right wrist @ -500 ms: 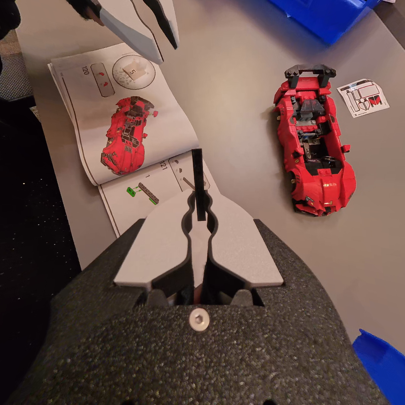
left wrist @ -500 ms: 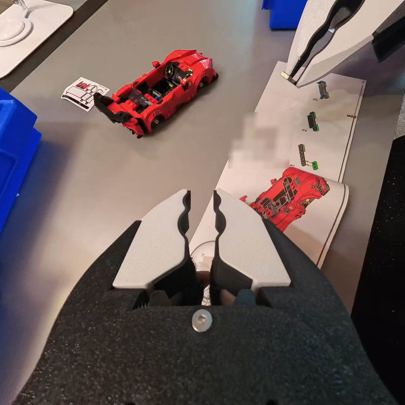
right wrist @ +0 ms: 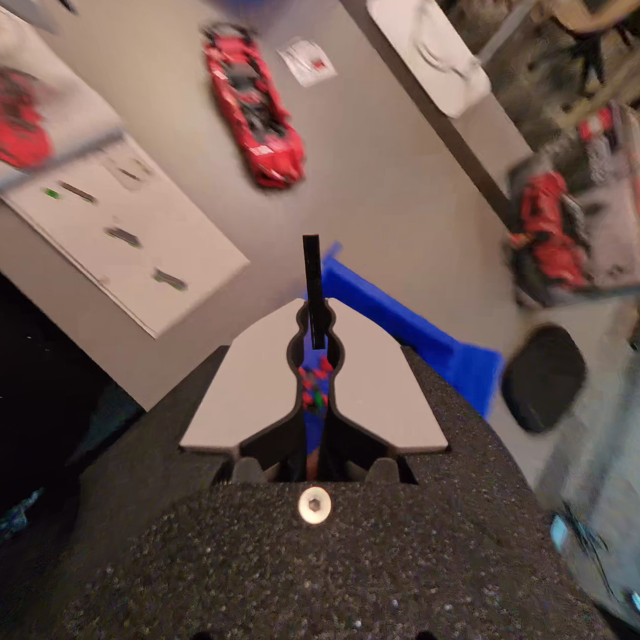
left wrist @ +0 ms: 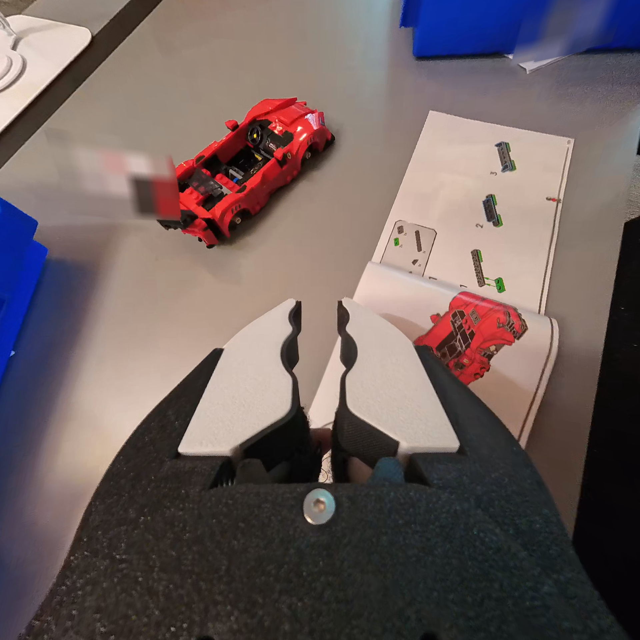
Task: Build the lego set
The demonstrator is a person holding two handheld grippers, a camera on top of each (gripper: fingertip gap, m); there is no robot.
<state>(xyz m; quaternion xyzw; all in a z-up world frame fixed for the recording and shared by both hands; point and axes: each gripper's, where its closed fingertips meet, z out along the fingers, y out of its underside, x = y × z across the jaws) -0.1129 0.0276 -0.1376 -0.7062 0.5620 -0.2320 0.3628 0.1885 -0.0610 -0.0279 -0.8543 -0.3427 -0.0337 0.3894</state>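
A partly built red lego car (left wrist: 256, 166) stands on the grey table (left wrist: 138, 329), ahead and left of my left gripper (left wrist: 319, 304). That gripper is slightly open and empty, low over the near left edge of the open instruction booklet (left wrist: 485, 242). My right gripper (right wrist: 317, 301) is shut on a thin black lego strip (right wrist: 313, 277) that sticks out forward past the fingertips. The right wrist view is motion-blurred. It shows the car (right wrist: 252, 104) far ahead and the booklet (right wrist: 114, 207) to the left. The right gripper does not show in the left wrist view.
A blue bin (right wrist: 408, 332) with loose pieces lies under my right gripper. More blue bins stand at the left (left wrist: 17, 277) and at the back right (left wrist: 485, 27). A white tray (left wrist: 34, 52) is at the back left. A sticker sheet (right wrist: 306, 62) lies beside the car. The table edge (right wrist: 450, 121) runs on the right. About 35 cm separates my left fingertips from my right. From my left tips it is roughly 15 cm to the car (right wrist: 252, 104); from my right, 30 cm.
My right gripper has swung right, off the booklet and over the blue bin, still holding the black strip, and has left the left wrist view. The left gripper has barely moved.
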